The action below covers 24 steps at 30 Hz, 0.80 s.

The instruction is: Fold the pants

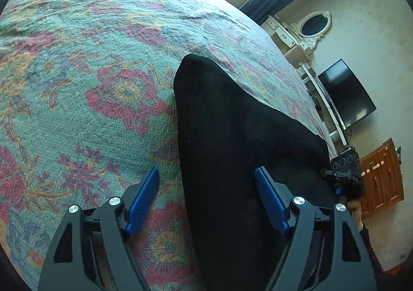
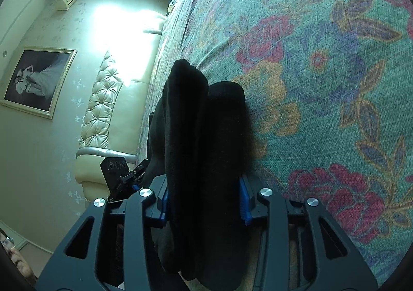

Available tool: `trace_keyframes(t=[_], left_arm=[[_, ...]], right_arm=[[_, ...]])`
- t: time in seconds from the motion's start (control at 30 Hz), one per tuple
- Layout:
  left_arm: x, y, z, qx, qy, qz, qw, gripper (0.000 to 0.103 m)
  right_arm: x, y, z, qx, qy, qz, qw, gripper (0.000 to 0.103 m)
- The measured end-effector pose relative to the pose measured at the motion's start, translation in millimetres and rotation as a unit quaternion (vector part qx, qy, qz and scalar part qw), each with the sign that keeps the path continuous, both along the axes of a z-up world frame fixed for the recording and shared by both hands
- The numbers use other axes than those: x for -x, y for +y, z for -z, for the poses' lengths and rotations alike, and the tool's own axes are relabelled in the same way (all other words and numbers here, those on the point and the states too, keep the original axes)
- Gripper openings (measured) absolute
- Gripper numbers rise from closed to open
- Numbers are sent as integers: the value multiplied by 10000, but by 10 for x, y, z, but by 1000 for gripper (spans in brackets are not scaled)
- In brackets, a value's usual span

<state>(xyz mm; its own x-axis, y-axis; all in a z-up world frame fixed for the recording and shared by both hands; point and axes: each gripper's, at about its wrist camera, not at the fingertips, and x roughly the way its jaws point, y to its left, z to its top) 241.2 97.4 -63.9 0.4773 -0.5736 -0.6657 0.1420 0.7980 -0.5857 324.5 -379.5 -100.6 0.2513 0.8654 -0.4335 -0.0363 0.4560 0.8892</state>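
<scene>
The black pants (image 1: 232,141) lie folded on a floral bedspread (image 1: 90,64). In the left wrist view my left gripper (image 1: 206,175) is open, its blue pads (image 1: 143,200) spread wide, one over the bedspread and one over the pants edge, holding nothing. The right gripper shows at the pants' far end (image 1: 344,169). In the right wrist view my right gripper (image 2: 204,200) is shut on a thick bunch of the black pants (image 2: 204,123), which fill the gap between its blue pads (image 2: 244,198). The left gripper appears at the left beyond the pants (image 2: 116,169).
The bedspread (image 2: 322,71) covers the whole bed. A dresser with mirror (image 1: 309,27), a TV (image 1: 346,95) and a wooden cabinet (image 1: 382,175) stand beyond the bed. A tufted headboard (image 2: 103,100) and framed picture (image 2: 36,79) are on the other side.
</scene>
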Motion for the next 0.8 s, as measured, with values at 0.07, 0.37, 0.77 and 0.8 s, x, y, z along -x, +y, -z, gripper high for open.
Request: trace_keyframes(t=[0.07,0.37,0.77,0.8], left_arm=[[109,71,12,190,76,-26,9998,75],[465,127,33,562,265,-38,9981,78],[588,15,38,1110,738,529,9897,78],[592,-29,29,933,701,574,9915,76]], right_arm=[[105,-92,-22,-72,31,-23,10000,59],[529,45,-51,-123,-13,-405,9991,76],[614,155,-25,40,27,-376,9993,52],[626,138,-4,25,46,-376,9993,49]])
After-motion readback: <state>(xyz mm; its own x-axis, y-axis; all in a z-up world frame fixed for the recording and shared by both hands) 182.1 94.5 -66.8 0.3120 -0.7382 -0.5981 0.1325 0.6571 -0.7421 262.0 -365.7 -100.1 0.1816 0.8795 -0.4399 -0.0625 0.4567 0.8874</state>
